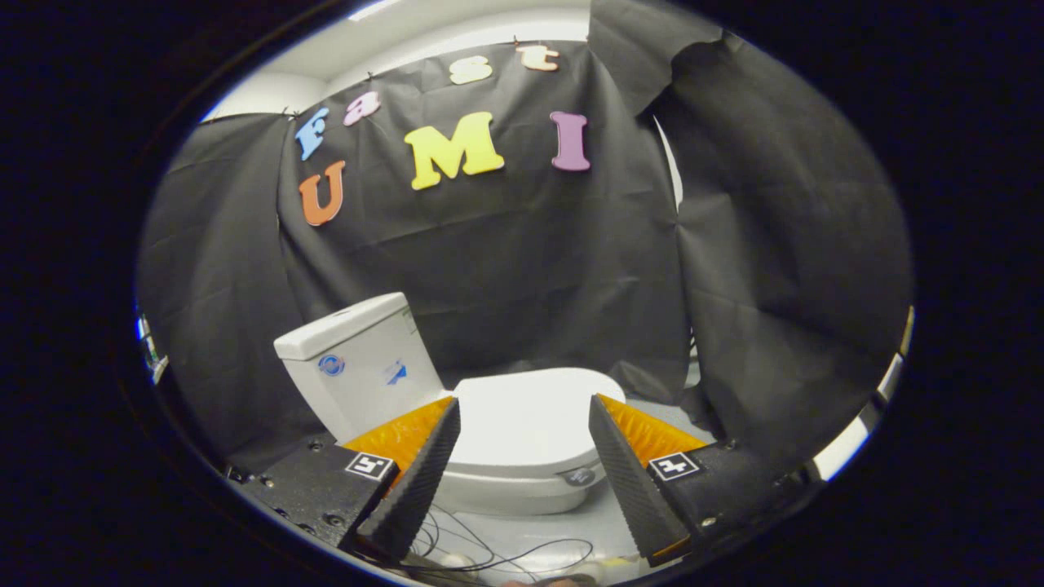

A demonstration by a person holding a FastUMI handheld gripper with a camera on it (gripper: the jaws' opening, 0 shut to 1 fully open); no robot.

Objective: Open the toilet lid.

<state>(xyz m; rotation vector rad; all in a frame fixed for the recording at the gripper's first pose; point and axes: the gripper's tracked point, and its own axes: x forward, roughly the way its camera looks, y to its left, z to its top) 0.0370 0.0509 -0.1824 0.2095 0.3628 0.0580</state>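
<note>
You are holding the hand-held gripper spread wide, its fingers gripping nothing. The white toilet lid is lying closed on the bowl, beyond and between the fingertips, with the cistern standing behind it against the black cloth wall.

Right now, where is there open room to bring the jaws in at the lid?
The gripper is open, jaws apart. Free: the closed white plastic toilet lid top ahead, and pale floor beside it. Crowded: the white tank side, and thin black cables below.
</note>
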